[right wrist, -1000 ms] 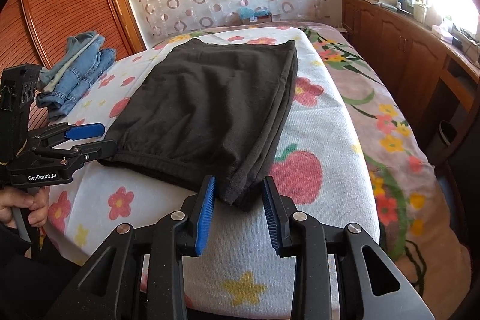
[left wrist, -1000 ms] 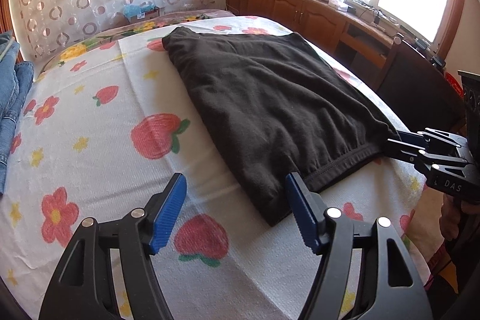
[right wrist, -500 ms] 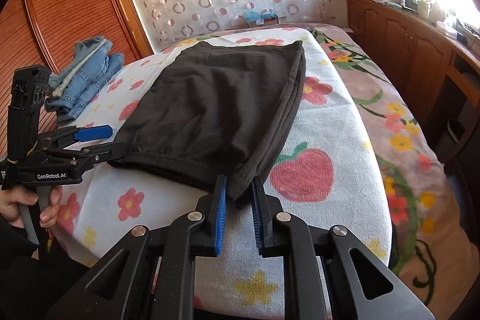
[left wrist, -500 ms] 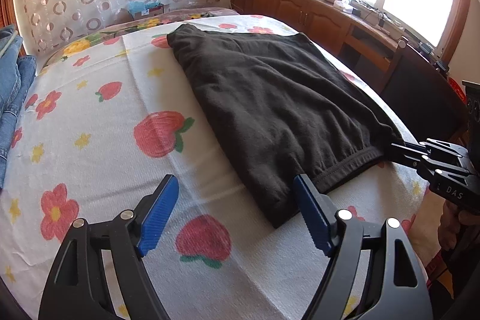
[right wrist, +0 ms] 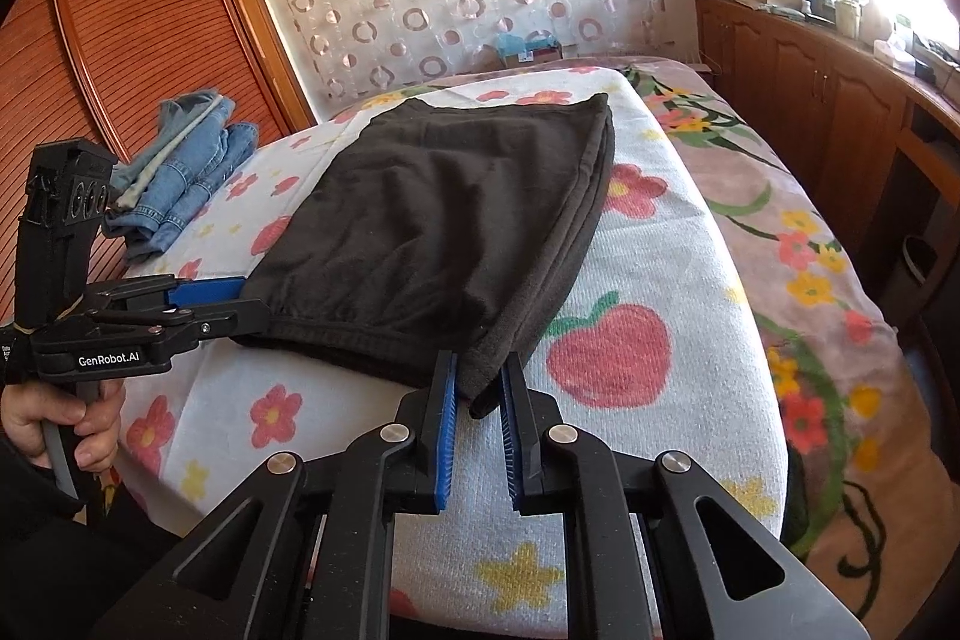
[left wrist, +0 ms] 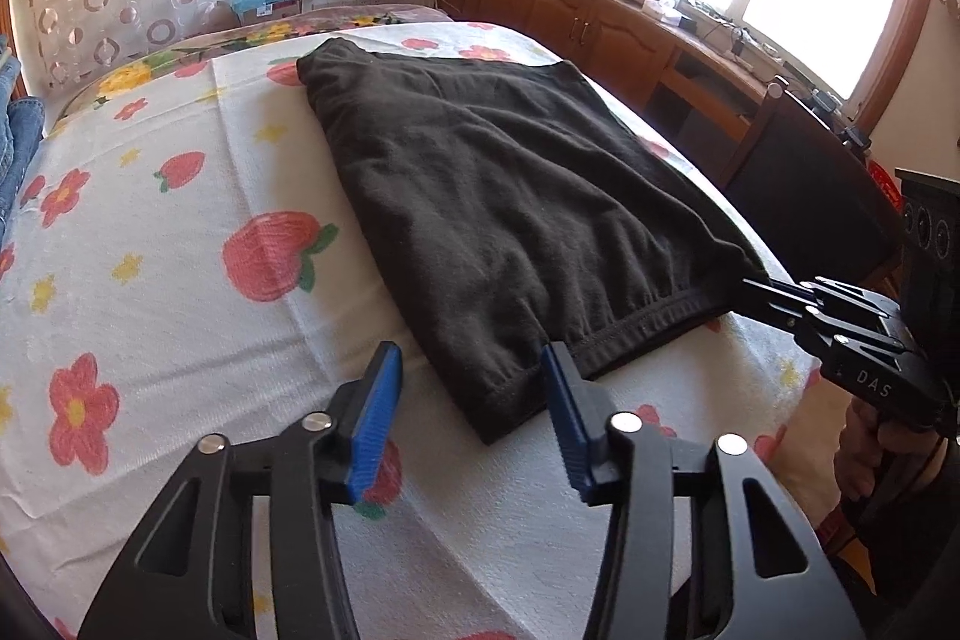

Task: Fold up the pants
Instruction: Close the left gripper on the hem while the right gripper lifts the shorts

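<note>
Black pants (left wrist: 510,202) lie folded flat on the flowered bed cover (left wrist: 180,292), also in the right wrist view (right wrist: 444,220). My left gripper (left wrist: 471,388) is partly closed, its jaws standing either side of the near left corner of the pants, apart from the cloth. It shows from the side in the right wrist view (right wrist: 252,298), at the left corner. My right gripper (right wrist: 478,388) is shut on the near right corner of the pants. In the left wrist view it (left wrist: 756,287) meets that corner at the bed's right edge.
Folded blue jeans (right wrist: 180,172) lie at the far left of the bed. A wooden wardrobe (right wrist: 150,28) stands behind them. A wooden cabinet run (left wrist: 600,34) under the window lines the right side. A dark chair (left wrist: 804,196) stands by the bed's right edge.
My right gripper closed onto the near right corner of the pants. My left gripper narrowed and moved in around the near left corner.
</note>
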The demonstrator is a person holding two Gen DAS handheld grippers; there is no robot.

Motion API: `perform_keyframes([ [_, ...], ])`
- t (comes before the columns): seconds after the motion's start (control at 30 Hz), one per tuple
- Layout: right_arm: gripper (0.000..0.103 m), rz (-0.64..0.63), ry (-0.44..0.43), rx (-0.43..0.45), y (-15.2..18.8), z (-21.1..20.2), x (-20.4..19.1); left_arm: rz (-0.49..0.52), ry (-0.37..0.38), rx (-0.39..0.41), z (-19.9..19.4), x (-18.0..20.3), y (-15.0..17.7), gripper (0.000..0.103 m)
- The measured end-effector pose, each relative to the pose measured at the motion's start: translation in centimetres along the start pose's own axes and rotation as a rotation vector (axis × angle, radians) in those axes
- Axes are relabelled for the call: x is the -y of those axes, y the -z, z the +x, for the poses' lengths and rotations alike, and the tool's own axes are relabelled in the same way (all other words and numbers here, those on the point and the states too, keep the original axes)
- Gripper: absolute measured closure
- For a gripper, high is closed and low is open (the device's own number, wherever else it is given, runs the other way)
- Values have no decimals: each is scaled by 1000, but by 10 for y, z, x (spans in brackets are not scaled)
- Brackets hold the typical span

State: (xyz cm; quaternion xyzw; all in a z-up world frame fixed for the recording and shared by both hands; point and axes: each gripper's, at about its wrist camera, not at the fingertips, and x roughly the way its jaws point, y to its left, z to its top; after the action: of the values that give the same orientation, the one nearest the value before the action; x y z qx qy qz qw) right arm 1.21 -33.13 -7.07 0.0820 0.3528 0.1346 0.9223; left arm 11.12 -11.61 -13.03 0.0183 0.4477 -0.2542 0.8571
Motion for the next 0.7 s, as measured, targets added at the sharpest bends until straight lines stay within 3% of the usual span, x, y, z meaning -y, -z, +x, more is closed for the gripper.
perform_keyframes([
  [0.07, 90, 1, -1, 0, -1, 0, 0, 9, 7, 0, 0, 3, 1, 62],
  [0.37, 90, 2, -2, -4, -1, 1, 0, 32, -18, -1, 1, 10, 2, 63],
  [0.57, 90, -10, -3, 6, -4, -2, -2, 46, -5, 8, -3, 13, 0, 86],
  [0.7, 90, -28, -21, 35, -11, -10, -8, 57, -6, 36, -15, 15, -7, 90],
])
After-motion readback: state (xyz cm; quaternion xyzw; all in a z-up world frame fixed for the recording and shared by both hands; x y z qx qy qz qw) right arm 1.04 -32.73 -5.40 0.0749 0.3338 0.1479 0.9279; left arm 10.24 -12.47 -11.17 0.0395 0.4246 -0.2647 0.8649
